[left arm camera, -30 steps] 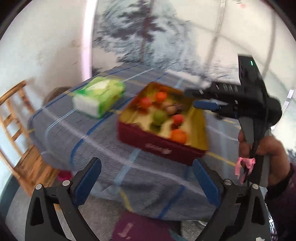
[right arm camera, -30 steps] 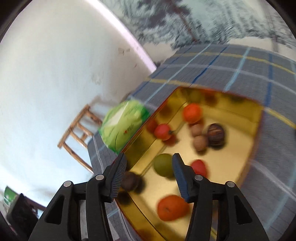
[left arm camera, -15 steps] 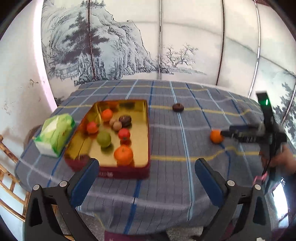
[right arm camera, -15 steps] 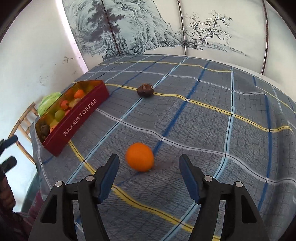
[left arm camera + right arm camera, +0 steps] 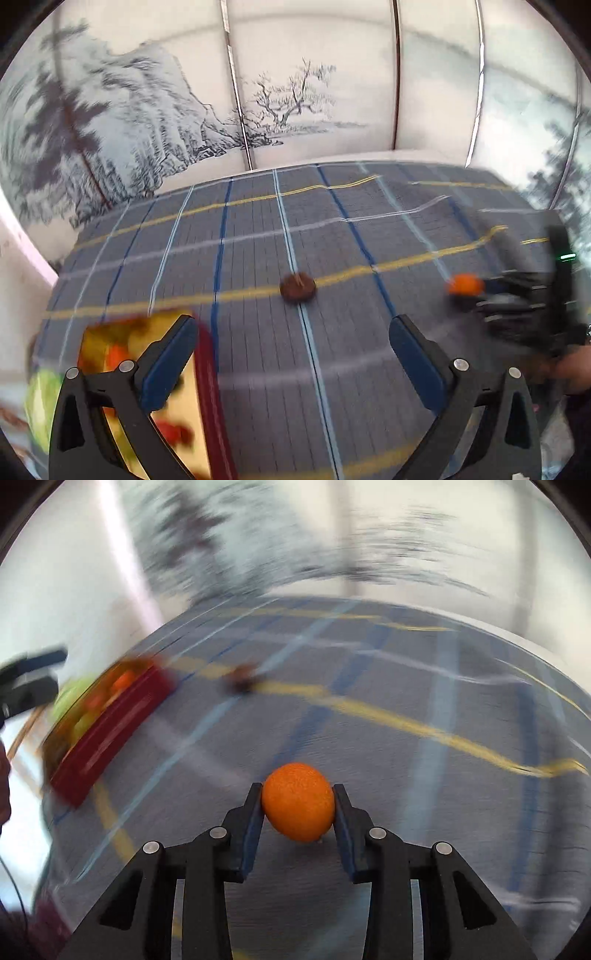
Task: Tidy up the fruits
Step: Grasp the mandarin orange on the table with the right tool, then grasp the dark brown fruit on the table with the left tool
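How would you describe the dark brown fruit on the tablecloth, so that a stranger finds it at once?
Start from the blue-grey checked tablecloth and the red tin with the gold inside near one edge. The dark brown fruit lies alone on a yellow stripe in the open middle. Unlike the orange between the right gripper's closing jaws, it is dull, flattish and untouched.

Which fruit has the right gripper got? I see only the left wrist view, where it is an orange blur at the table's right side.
Observer: An orange, sharp in the right wrist view, sits between the right gripper's closing jaws.
Operator: Do both pads touch it?
Observer: Yes, one blue pad meets each side.
Operator: Is it lifted?
Observer: Cannot tell; its underside sits close above the checked tablecloth.
Operator: Where is the tin from there?
Observer: The red tin lies far left, blurred.
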The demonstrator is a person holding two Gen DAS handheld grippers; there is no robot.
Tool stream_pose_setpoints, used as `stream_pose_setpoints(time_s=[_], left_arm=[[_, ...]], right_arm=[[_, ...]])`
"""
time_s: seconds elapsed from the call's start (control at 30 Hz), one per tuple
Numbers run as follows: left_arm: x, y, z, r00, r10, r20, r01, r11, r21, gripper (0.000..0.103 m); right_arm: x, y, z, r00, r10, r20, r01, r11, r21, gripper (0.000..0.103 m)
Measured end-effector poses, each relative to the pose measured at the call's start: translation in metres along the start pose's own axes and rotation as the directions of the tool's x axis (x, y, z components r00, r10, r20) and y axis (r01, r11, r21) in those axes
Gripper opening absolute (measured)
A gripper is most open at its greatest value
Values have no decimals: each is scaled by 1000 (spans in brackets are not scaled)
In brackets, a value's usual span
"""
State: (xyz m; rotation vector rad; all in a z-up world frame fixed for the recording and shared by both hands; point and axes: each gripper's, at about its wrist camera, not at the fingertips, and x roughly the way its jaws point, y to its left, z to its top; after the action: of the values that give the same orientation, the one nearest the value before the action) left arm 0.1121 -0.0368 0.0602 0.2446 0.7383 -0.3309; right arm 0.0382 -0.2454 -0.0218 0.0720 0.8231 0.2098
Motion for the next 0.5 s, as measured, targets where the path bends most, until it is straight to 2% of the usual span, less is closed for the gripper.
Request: stream_pose_setpoints(time_s=[0.03, 0.1, 0.13, 0.23, 0.33, 0.4, 0.43, 0.47, 0.5], left_arm=[[21, -3, 10, 1000, 21, -18, -21, 999, 26, 102], [46, -3, 20, 999, -2, -47, 4, 999, 36, 99], [63, -4, 23, 997, -17, -72, 19, 999, 35, 98], [95, -6, 26, 992, 16, -125, -9, 998, 60, 89], [123, -5, 23, 980, -19, -196, 30, 998, 52, 72], [137, -4, 20, 972, -21, -232, 29, 999, 29, 50], [146, -2, 16, 965, -29, -259, 34, 999, 12, 44], [145, 2, 14, 971, -75, -226, 68, 997, -36, 38], [147, 4, 13, 970, -84, -227, 72, 996, -58, 38]], right_arm=[[-2, -13, 0, 1000, -30, 4, 30, 999, 30, 37], [-5, -35, -4, 998, -61, 12, 60, 995, 81, 37], [-6, -43, -8, 999, -51, 11, 49, 994, 101, 38], [-8, -51, -11, 1000, -13, 14, 11, 990, 142, 38], [-5, -49, -11, 1000, -3, 2, 3, 991, 137, 38], [-4, -49, -9, 1000, 9, -1, -8, 991, 133, 38], [-3, -50, -10, 1000, 12, -1, -12, 991, 136, 38], [-3, -52, -10, 1000, 18, 0, -18, 990, 140, 38], [-1, -54, -9, 1000, 25, 1, -25, 989, 146, 38]])
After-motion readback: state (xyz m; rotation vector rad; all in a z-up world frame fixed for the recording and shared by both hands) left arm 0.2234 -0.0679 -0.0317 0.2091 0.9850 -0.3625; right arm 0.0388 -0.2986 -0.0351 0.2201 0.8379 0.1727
